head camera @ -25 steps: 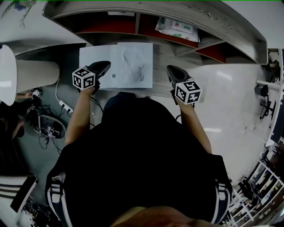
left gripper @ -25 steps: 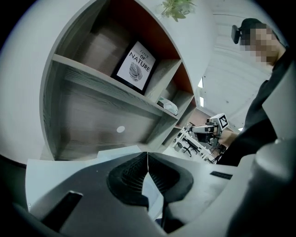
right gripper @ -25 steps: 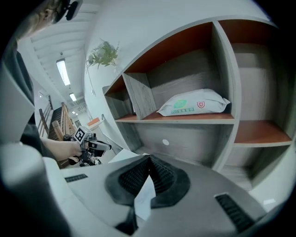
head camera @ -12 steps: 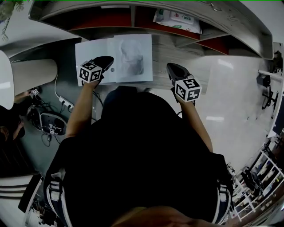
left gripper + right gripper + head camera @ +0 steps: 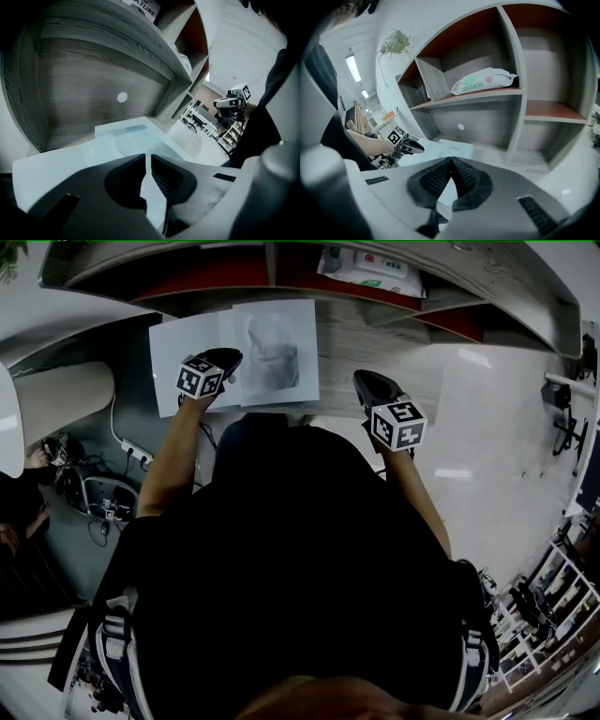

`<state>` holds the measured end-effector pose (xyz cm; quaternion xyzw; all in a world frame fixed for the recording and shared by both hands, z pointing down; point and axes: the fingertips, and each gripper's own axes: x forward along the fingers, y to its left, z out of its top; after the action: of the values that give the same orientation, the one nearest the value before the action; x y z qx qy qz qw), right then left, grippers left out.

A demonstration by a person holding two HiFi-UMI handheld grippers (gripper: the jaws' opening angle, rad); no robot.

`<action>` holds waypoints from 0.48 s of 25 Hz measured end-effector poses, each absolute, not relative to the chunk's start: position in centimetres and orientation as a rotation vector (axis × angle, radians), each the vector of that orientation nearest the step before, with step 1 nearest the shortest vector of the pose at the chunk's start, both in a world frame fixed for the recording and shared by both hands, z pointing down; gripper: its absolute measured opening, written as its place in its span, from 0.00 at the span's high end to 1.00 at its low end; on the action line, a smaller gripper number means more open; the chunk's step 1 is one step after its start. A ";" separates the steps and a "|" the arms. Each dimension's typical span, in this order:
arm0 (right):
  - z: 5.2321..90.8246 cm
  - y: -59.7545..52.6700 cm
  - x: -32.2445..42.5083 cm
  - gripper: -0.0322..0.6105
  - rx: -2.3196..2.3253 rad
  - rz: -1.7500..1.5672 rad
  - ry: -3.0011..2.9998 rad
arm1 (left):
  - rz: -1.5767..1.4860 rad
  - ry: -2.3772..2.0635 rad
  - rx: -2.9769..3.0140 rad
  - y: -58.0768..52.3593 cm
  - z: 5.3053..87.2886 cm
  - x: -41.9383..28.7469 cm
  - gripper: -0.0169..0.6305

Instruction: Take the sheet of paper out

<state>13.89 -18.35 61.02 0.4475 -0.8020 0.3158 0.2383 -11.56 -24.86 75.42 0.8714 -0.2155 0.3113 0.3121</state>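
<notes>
**Spotter:** Where's the paper from where you sit?

**Me:** On the head view the sheet of paper (image 5: pixel 169 343) lies flat on the wooden desk (image 5: pixel 375 338), at the foot of the shelf unit (image 5: pixel 272 268). Its white part shows at the left. A printed piece (image 5: pixel 281 343) with a grey smudge overlaps its right end. I can't tell whether that piece is a sleeve or a second sheet.

**Spotter:** And your tools?

**Me:** My left gripper (image 5: pixel 230 360) hangs over the seam where the white meets the print, pointing away from me and downward. In the left gripper view its jaws are clenched tip to tip with nothing pinched, and the paper lies just ahead and below. My right gripper (image 5: pixel 364 382) is closed and empty too. It sits just beside the near right corner of the printed piece, over the desk.

**Spotter:** Which way does the sheet come out, then?

**Me:** The two pieces together run long from left to right along the desk, and the white end sticks out to the left. So I judge the pull goes left, and the left gripper is the nearer one. It would have to open first to take an edge. I reckon the right gripper could pin the printed piece, though it isn't on it now.

**Spotter:** Any risk?

**Me:** Flat paper on a flat top, so getting a jaw under the edge looks hard.
</notes>
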 end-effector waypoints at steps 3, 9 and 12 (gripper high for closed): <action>61.3 -18.3 14.2 0.93 1.225 0.876 -2.186 | 0.854 -0.544 2.269 -24.6 76.9 -11.2 0.94; 61.4 -18.1 14.1 0.93 1.221 0.883 -2.179 | 0.899 -0.528 2.219 -24.1 78.7 -11.1 0.88; 61.6 -18.1 14.0 0.93 1.225 0.892 -2.179 | 0.924 -0.510 2.201 -23.9 79.5 -10.9 0.84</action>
<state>13.99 -18.11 61.56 0.4480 -0.7967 0.3260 0.2415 -10.93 -23.85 79.52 0.8469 -0.1964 0.3556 0.3432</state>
